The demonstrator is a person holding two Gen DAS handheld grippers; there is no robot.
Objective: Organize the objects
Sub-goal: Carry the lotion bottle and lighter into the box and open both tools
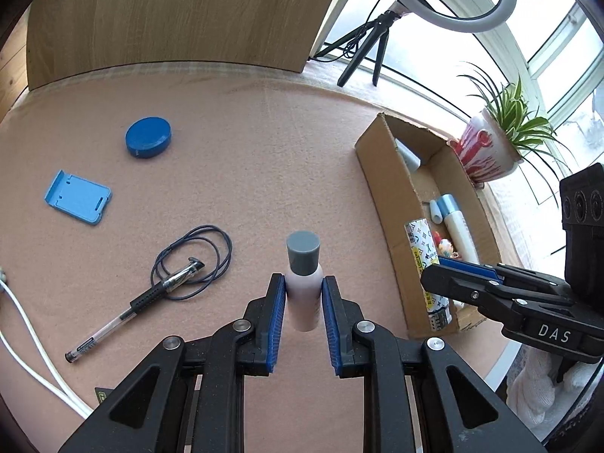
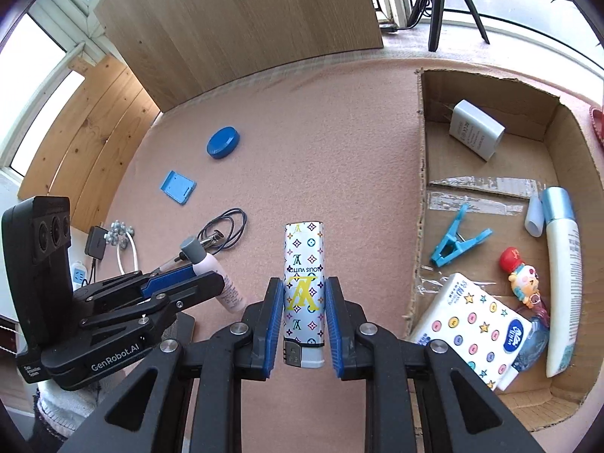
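My left gripper (image 1: 303,287) is shut on a small pale pink bottle (image 1: 303,294) with a grey cap, held above the pink felt table (image 1: 245,151). That bottle (image 2: 222,283) and the left gripper (image 2: 188,275) also show at the left of the right wrist view. A patterned white lighter (image 2: 304,287) is clamped between the blue pads of my right gripper (image 2: 304,287), clear of the felt and left of the cardboard box (image 2: 422,173). From the left wrist view, the right gripper (image 1: 449,275) with the lighter (image 1: 424,253) hangs by the box wall (image 1: 381,196).
On the felt lie a blue round lid (image 1: 148,137), a blue flat holder (image 1: 77,197), a pen (image 1: 132,307) and a coiled dark cord (image 1: 196,260). The box holds a charger (image 2: 476,134), blue clip (image 2: 456,239), tissue pack (image 2: 472,324), figurine (image 2: 523,279) and white tube (image 2: 562,283). A potted plant (image 1: 490,147) stands beyond it.
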